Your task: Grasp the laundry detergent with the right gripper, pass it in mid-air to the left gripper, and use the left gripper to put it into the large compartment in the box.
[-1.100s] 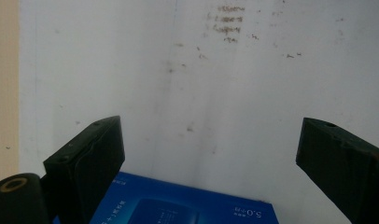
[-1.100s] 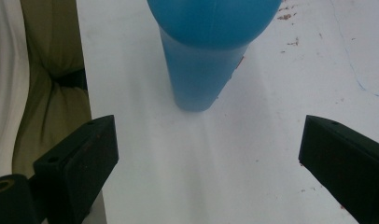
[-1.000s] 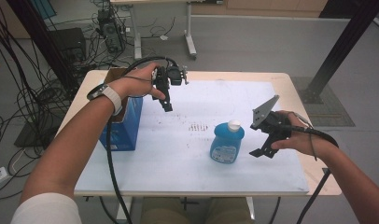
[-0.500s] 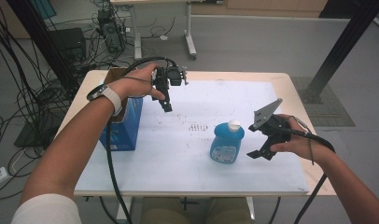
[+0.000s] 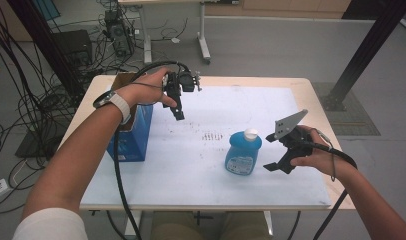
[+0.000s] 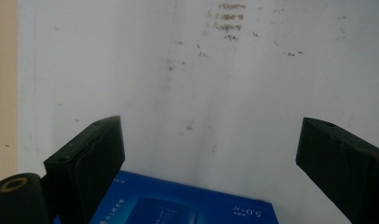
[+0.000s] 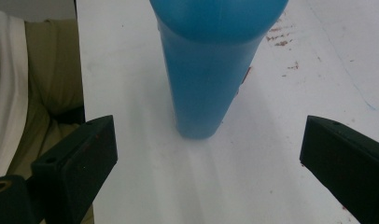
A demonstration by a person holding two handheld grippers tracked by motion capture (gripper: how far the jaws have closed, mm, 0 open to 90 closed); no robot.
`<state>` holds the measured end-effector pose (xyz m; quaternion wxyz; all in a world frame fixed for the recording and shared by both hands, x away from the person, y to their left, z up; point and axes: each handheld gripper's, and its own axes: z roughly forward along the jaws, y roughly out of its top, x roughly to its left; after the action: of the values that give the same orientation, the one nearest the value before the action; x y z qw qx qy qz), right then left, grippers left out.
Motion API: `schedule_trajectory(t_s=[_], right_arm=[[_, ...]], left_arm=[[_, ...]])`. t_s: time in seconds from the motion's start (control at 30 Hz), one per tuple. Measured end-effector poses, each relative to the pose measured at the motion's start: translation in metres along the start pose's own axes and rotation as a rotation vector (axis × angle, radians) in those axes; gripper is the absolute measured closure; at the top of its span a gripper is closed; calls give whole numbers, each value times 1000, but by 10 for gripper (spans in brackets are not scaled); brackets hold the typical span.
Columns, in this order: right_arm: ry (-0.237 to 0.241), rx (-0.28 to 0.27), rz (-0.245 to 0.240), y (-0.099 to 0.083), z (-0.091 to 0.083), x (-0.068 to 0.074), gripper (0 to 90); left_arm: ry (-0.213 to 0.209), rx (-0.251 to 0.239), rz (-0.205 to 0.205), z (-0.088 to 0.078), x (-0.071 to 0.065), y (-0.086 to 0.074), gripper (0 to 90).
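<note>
A blue bottle [image 5: 242,154] with a white cap stands upright on the white table mat [image 5: 191,170], right of centre. My right gripper [image 5: 270,152] is just to its right, open, with nothing between the jaws. In the right gripper view the bottle [image 7: 210,70] stands ahead of the open right gripper [image 7: 208,154], apart from both jaws. My left gripper [image 5: 178,111] hangs above the mat near the back left and points down. In its own view the left gripper [image 6: 211,154] is open and holds nothing. A blue box [image 5: 133,135] stands below it at the left.
The blue box [image 6: 178,205] shows at the bottom of the left gripper view. Brown smudges [image 5: 211,135] mark the mat behind the bottle. Cables and equipment lie on the floor at the left. A black post [image 5: 361,55] stands at the right rear.
My right gripper has dropped a little and edged closer to the bottle. The left gripper has stayed where it was.
</note>
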<state>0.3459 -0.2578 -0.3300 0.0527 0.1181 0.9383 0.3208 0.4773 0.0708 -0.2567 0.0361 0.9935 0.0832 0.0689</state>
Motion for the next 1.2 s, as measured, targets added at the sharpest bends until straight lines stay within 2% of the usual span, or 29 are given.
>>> schedule_trajectory(t_s=[0.2, 0.7, 1.2], right_arm=[[-16, -42, 20, -4, 1, 1, 35], [-22, -115, 32, -12, 5, 3, 36], [-49, -205, 41, -20, 10, 8, 41]], left_arm=[[0, 3, 3, 0, 0, 1, 84], [3, 4, -2, 0, -1, 0, 84], [3, 9, 0, 1, -2, 1, 84]])
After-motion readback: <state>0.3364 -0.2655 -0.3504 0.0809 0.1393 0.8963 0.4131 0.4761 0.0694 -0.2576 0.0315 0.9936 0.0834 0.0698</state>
